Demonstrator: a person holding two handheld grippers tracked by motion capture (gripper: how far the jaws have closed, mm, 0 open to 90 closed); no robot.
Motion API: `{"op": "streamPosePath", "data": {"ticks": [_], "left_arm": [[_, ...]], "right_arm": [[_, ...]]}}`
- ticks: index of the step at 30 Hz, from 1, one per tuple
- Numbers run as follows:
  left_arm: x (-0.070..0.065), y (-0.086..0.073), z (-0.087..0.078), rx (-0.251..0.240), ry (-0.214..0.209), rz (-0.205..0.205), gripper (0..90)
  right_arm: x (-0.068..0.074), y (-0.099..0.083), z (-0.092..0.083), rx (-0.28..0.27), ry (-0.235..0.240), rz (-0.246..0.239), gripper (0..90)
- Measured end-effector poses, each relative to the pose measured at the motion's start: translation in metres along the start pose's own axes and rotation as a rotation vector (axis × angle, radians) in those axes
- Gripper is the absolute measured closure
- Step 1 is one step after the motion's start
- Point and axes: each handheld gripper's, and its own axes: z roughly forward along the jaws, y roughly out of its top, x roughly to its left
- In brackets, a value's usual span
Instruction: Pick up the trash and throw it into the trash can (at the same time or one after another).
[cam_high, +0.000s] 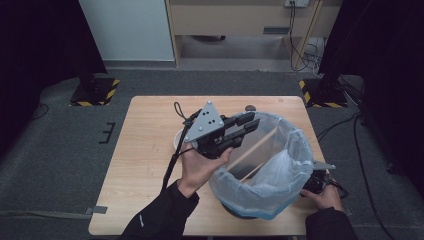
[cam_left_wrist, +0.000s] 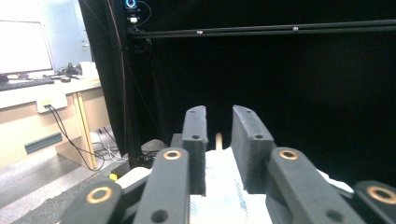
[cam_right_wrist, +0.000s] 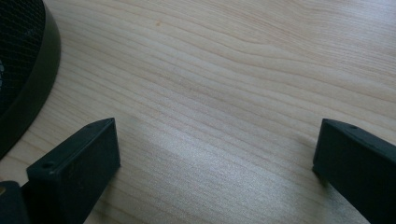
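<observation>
A black mesh bin lined with a clear plastic bag (cam_high: 280, 175) stands at the right of the wooden table (cam_high: 145, 165). Two wooden sticks (cam_high: 255, 147) lean inside it, from the far rim down to the near left. My left gripper (cam_high: 252, 121) is held level at the bin's left rim, pointing over the bag. In the left gripper view its jaws (cam_left_wrist: 219, 121) stand slightly apart; a stick's tip (cam_left_wrist: 218, 139) shows beyond the gap, untouched, above the white bag (cam_left_wrist: 224, 186). My right gripper (cam_right_wrist: 217, 140) rests wide open on bare table wood beside the bin's base (cam_right_wrist: 28, 70).
A white round dish (cam_high: 177, 140) sits on the table, partly hidden behind the left gripper. A small dark round object (cam_high: 250, 107) lies near the table's far edge. In the high view the right hand (cam_high: 325, 196) sits low behind the bin's right side.
</observation>
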Motion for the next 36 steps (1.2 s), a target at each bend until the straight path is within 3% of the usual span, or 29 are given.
{"op": "streamPosePath", "data": {"ticks": [2,7,10,12,13,20,23,31,36], "left_arm": [[0.003,0.000,-0.003,-0.005,0.003,-0.007,70.2],[0.019,-0.001,-0.020,-0.017,0.060,0.002,56.5],[0.032,-0.004,-0.034,-0.022,0.108,-0.004,47.5],[0.043,-0.010,-0.046,-0.019,0.161,-0.004,41.6],[0.051,-0.016,-0.055,-0.008,0.200,-0.002,40.0],[0.082,-0.051,-0.082,0.085,0.316,-0.017,33.0],[0.098,-0.073,-0.091,0.119,0.365,-0.052,31.8],[0.134,-0.125,-0.095,0.218,0.469,-0.147,30.2],[0.147,-0.143,-0.092,0.267,0.501,-0.169,29.7]], "right_arm": [[0.000,0.000,0.000,0.000,0.000,0.000,0.8],[0.000,0.000,0.000,0.000,0.000,0.000,0.8],[0.000,0.000,0.000,0.000,0.000,0.000,0.8],[0.000,0.000,0.000,0.000,0.000,0.000,0.8],[0.000,0.000,0.000,0.000,0.000,0.000,0.8],[0.000,0.000,0.000,0.000,0.000,0.000,0.8],[0.000,0.000,0.000,0.000,0.000,0.000,0.8],[0.000,0.000,0.000,0.000,0.000,0.000,0.8],[0.000,0.000,0.000,0.000,0.000,0.000,0.8]]}}
